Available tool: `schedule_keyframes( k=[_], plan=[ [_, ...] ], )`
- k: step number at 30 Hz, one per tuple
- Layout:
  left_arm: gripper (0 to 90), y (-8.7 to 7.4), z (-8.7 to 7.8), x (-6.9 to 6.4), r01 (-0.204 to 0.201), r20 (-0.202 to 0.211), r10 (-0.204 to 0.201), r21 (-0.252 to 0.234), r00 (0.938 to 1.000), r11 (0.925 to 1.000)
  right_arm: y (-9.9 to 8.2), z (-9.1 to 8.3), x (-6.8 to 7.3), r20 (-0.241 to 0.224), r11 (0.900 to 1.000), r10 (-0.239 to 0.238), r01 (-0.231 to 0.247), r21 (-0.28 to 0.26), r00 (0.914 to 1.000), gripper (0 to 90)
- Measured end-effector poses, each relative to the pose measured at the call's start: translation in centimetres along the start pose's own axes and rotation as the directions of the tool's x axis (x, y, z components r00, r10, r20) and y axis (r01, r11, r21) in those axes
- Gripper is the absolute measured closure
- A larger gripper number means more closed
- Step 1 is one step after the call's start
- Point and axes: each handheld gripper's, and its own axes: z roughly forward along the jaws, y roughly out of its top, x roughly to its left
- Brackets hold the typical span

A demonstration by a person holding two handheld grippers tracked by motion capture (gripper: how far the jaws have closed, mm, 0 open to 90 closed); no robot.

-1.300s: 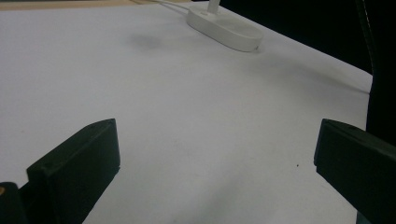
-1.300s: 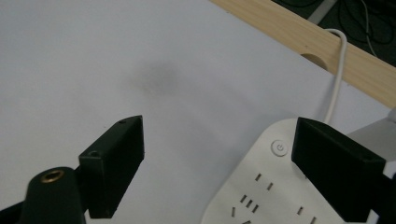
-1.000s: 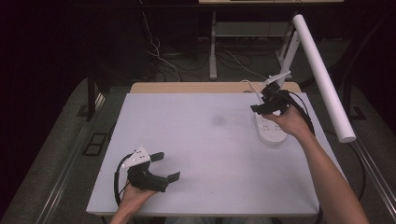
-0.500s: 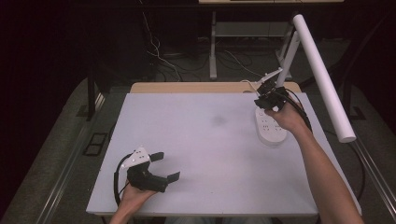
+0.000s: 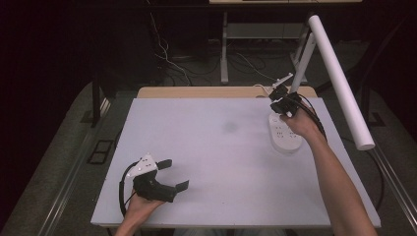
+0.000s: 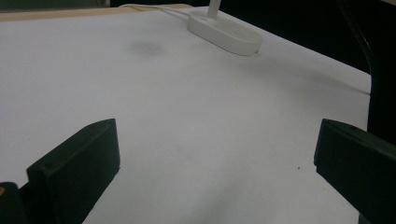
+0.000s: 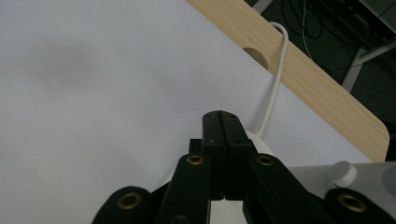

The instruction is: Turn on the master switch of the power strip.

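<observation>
Both jaws pressed together, the right gripper (image 5: 281,102) hovers at the power strip (image 5: 284,133), probably about to press its switch.

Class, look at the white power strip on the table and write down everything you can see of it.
The power strip is a white, oval, plastic-looking block lying flat at the table's far right, long axis running away from the person. Its top shows rows of small sockets. A white cord leaves its far end and passes through a notch in the wooden edge. The right gripper, jaws closed together, hangs over its far end; whether they touch cannot be told. The left gripper view shows its rounded, low side wall.
</observation>
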Motion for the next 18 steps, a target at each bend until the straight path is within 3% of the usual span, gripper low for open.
schedule_keyframes(
  k=[18],
  plan=[
    [0.0,0.0,-0.2,0.0,-0.007,-0.002,0.007,-0.004,1.0000,1.0000,-0.6,2.9,0.5,0.016,0.9958,-0.045,0.044,0.080,0.9989,89.3]
  ],
)
